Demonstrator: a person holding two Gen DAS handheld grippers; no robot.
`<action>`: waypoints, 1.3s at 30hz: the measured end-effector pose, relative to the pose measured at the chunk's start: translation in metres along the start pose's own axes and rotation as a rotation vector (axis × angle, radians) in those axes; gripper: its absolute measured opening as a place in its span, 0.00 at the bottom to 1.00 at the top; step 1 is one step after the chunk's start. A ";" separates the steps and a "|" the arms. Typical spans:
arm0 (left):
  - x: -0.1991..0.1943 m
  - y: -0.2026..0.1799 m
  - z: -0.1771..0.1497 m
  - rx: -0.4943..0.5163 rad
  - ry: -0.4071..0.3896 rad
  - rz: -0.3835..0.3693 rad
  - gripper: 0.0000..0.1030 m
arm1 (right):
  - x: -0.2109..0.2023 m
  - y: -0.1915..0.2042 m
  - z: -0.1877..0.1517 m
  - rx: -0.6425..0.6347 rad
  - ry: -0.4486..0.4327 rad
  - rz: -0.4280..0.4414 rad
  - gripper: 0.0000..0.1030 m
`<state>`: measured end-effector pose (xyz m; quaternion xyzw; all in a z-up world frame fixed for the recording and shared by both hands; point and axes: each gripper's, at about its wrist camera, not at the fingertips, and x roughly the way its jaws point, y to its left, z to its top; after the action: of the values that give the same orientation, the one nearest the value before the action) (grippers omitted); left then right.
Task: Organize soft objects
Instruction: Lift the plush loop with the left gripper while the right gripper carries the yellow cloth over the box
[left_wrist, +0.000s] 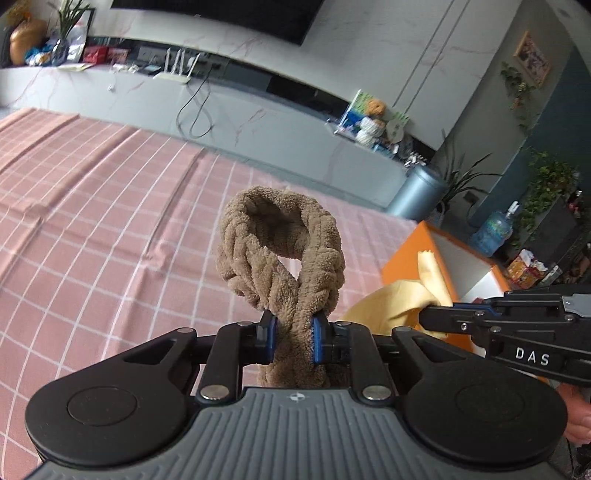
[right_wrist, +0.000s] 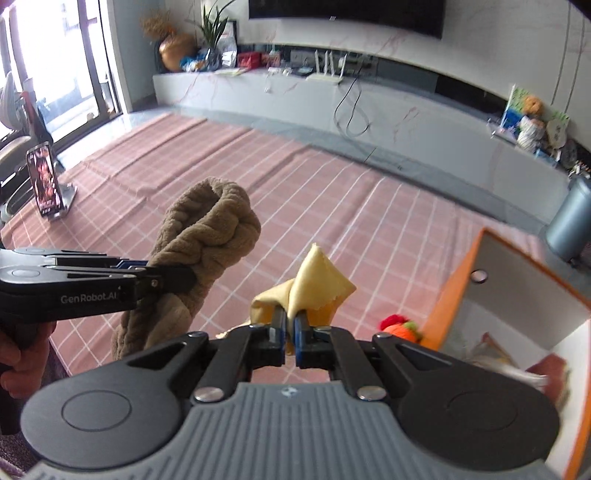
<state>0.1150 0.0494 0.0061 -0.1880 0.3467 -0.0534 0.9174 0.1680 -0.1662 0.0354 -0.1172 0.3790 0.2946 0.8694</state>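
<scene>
My left gripper (left_wrist: 293, 338) is shut on a brown braided plush headband (left_wrist: 280, 251), held up above the pink checked cloth (left_wrist: 110, 221). The headband also shows in the right wrist view (right_wrist: 207, 243), with the left gripper (right_wrist: 166, 275) coming in from the left. My right gripper (right_wrist: 291, 332) is shut on a folded yellow cloth (right_wrist: 317, 284), held up beside the orange box (right_wrist: 454, 280). In the left wrist view the right gripper (left_wrist: 436, 314) holds the yellow cloth (left_wrist: 391, 299) in front of the orange box (left_wrist: 410, 254).
A red and orange soft toy (right_wrist: 400, 326) lies on the pink cloth beside the box. The box holds some fabric items (right_wrist: 491, 354). A phone on a stand (right_wrist: 46, 184) stands at the far left. A grey bin (right_wrist: 572, 221) stands on the floor beyond the box.
</scene>
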 end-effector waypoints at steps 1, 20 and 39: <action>-0.003 -0.006 0.002 0.008 -0.010 -0.012 0.20 | -0.009 -0.003 0.001 0.003 -0.017 -0.008 0.01; 0.024 -0.144 0.037 0.193 0.006 -0.312 0.20 | -0.098 -0.094 -0.023 0.058 -0.070 -0.278 0.01; 0.135 -0.201 0.037 0.283 0.136 -0.287 0.20 | -0.049 -0.187 -0.047 0.207 -0.035 -0.265 0.01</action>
<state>0.2477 -0.1552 0.0251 -0.1007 0.3666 -0.2440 0.8921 0.2266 -0.3566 0.0355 -0.0707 0.3732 0.1390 0.9146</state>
